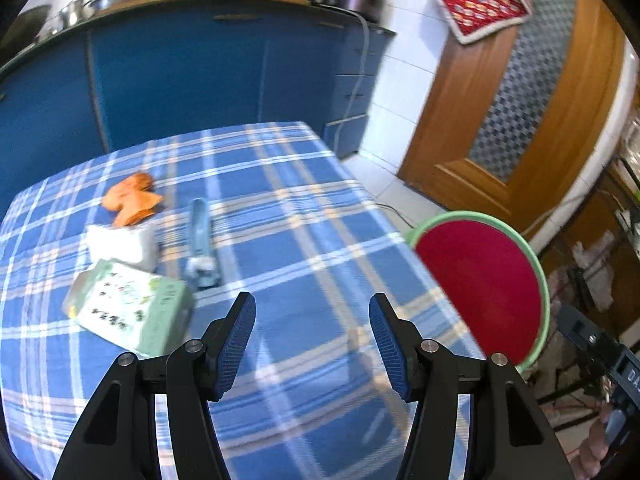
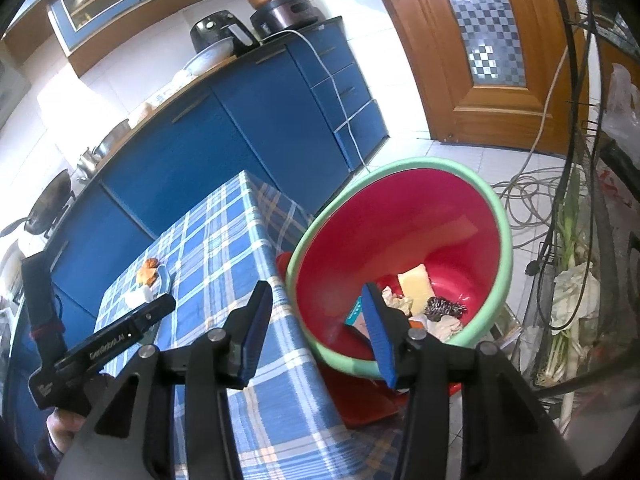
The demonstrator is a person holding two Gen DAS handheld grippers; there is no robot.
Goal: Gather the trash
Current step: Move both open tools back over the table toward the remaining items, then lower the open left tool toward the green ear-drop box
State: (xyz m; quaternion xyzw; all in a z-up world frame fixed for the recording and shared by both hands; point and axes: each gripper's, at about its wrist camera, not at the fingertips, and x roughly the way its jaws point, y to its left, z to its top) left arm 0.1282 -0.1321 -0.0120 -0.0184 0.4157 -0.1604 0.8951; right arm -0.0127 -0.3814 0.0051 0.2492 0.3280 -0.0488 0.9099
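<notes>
Up front in the left wrist view, the left tool (image 1: 312,312) hangs with its jaws apart and empty over the checked desk (image 1: 304,208), where the remaining trash lies to its left: a green carton (image 1: 132,308), a white tissue wad (image 1: 122,242), an orange wrapper (image 1: 134,198) and a pale blue packet (image 1: 202,240), while the red basin (image 1: 480,280) sits off the desk's right edge. Over in the right wrist view, the right tool (image 2: 316,304) stands parted with nothing between its pads, at the basin's (image 2: 404,216) near rim, and inside lie a yellow sponge (image 2: 416,288), a steel scourer (image 2: 444,308) and crumpled paper (image 2: 446,326).
</notes>
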